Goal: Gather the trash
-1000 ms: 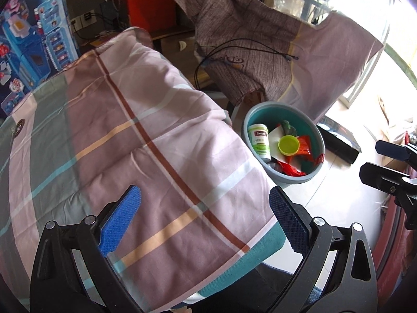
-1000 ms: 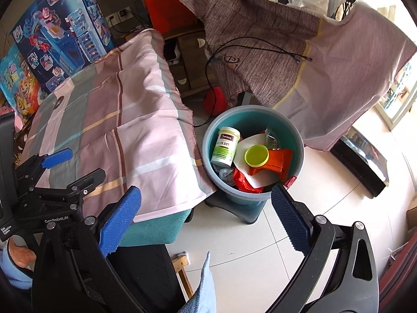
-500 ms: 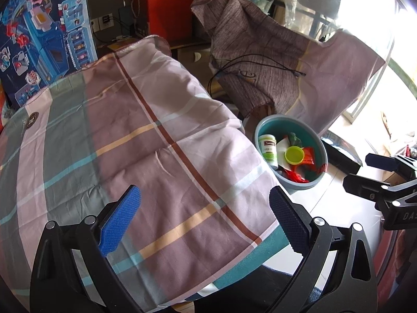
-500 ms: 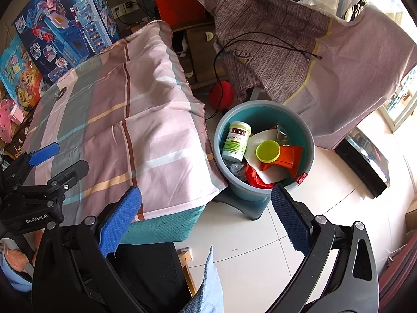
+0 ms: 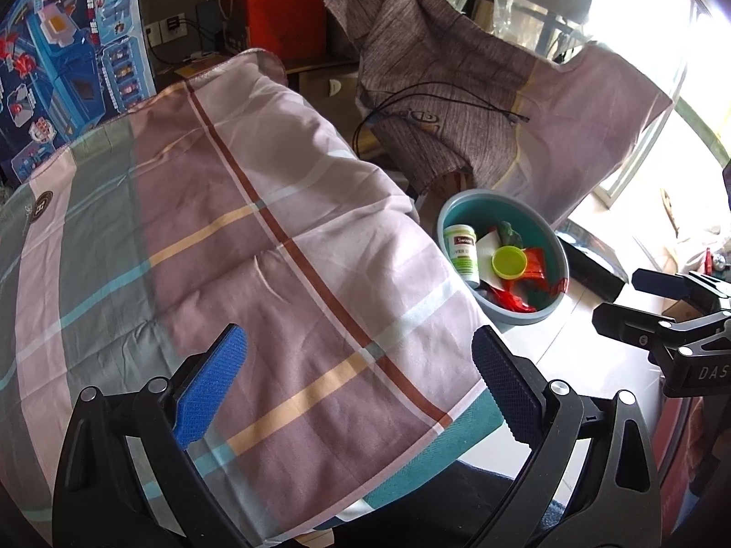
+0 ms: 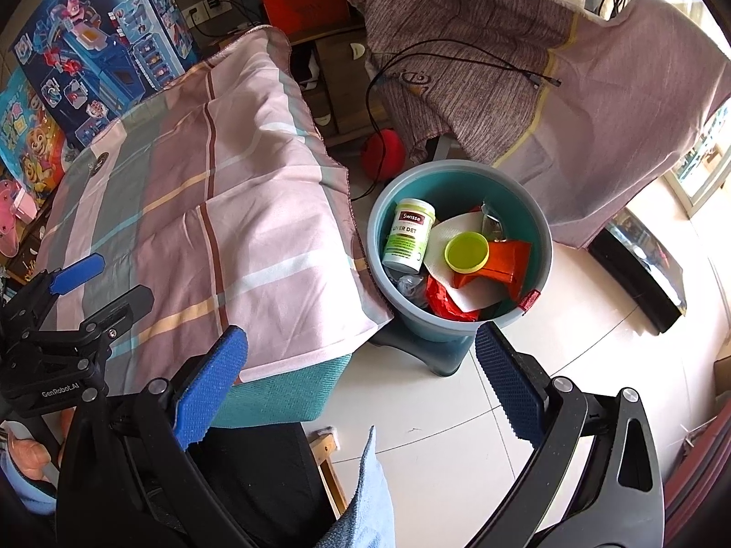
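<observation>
A teal trash bin (image 6: pixel 541 246) stands on the floor beside the cloth-covered table (image 6: pixel 192 210); it also shows in the left wrist view (image 5: pixel 559 253). In it lie a white Swisse bottle (image 6: pixel 408 235), a lime-green lid (image 6: pixel 467 252), orange packaging (image 6: pixel 511 262), red wrappers (image 6: pixel 441 299) and white paper. My left gripper (image 5: pixel 358 386) is open and empty above the table's near edge. My right gripper (image 6: pixel 361 383) is open and empty above the floor, in front of the bin.
A striped pink and grey cloth (image 5: pixel 228 228) covers the table. Draped brown and pink fabric (image 6: pixel 525 55) with a black cable hangs behind the bin. A red ball (image 6: pixel 384 155) lies on the floor. Toy boxes (image 6: pixel 91 45) stand at the back left.
Both grippers have drawn back and up from the bin, which now sits smaller and further right in the left view. Both stay open and empty.
</observation>
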### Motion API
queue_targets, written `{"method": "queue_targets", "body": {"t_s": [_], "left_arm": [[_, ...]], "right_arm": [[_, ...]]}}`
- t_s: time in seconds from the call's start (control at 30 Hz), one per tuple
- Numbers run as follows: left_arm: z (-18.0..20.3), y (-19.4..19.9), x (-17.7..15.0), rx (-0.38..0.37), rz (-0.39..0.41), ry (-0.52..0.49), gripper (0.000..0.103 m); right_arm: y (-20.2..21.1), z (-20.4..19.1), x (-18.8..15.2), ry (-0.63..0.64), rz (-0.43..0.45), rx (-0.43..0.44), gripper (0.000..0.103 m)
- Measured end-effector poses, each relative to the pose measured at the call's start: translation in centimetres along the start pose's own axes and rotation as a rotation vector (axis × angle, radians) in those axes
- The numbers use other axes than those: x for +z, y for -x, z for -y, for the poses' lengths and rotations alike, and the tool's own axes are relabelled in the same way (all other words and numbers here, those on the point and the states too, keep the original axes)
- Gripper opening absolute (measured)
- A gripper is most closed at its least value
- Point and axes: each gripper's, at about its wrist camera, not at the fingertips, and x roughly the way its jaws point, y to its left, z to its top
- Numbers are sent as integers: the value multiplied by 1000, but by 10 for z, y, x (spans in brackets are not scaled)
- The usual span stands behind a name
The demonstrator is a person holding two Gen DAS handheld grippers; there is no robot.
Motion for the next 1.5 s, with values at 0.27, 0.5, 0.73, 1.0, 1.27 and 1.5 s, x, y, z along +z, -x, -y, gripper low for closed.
{"method": "queue_targets", "body": {"t_s": [0.27, 0.5, 0.73, 1.0, 1.27, 1.5], "left_arm": [[3, -7, -2, 30, -16, -13, 99], [3, -8, -4, 38, -14, -10, 99], [1, -8, -4, 45, -10, -3, 99], [-1, -6, -3, 59, -3, 13, 99], [-1, -6, -3, 59, 1, 12, 99], [2, -4, -3, 67, 8, 14, 99]], "right_arm": [[-3, 3, 1, -3, -3, -5, 96], [-4, 4, 1, -7, -2, -4, 96], [-5, 4, 1, -7, -5, -4, 96], [-7, 4, 1, -5, -6, -2, 96], [-8, 4, 0, -5, 1, -11, 96], [-8, 6, 0, -11, 5, -15, 96]]}}
